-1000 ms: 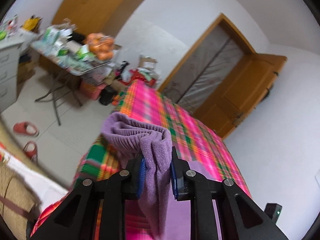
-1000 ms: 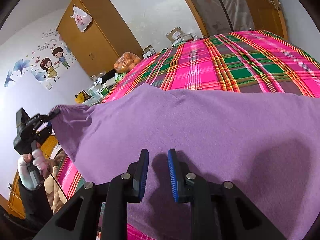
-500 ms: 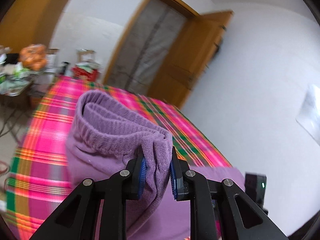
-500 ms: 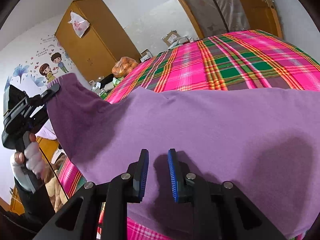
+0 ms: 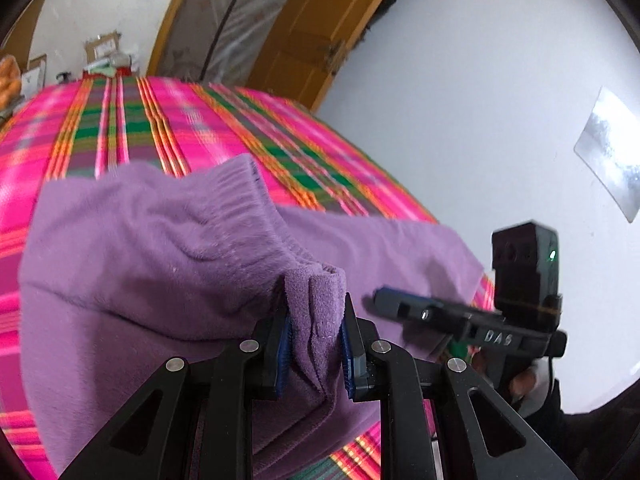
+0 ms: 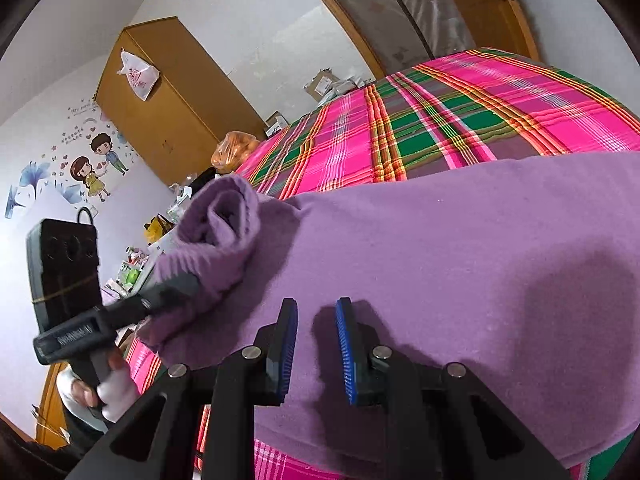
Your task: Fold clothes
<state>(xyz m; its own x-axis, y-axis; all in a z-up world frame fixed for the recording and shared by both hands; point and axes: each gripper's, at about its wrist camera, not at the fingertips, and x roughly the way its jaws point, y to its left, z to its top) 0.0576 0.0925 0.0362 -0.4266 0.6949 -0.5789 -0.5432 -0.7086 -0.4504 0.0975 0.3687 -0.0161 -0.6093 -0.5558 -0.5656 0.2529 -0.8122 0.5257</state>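
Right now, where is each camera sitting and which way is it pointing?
Left wrist: on the left hand-held gripper, looking along fingers clamped on the purple garment's ribbed cuff, over the plaid bed toward the door; the right hand-held gripper shows at right.
Right wrist: on the right hand-held gripper, jaws apart above the spread garment, facing the wardrobe; the left hand-held gripper and gloved hand show at left.
Shared: garment, bed, doorway, and each view sees the other gripper.
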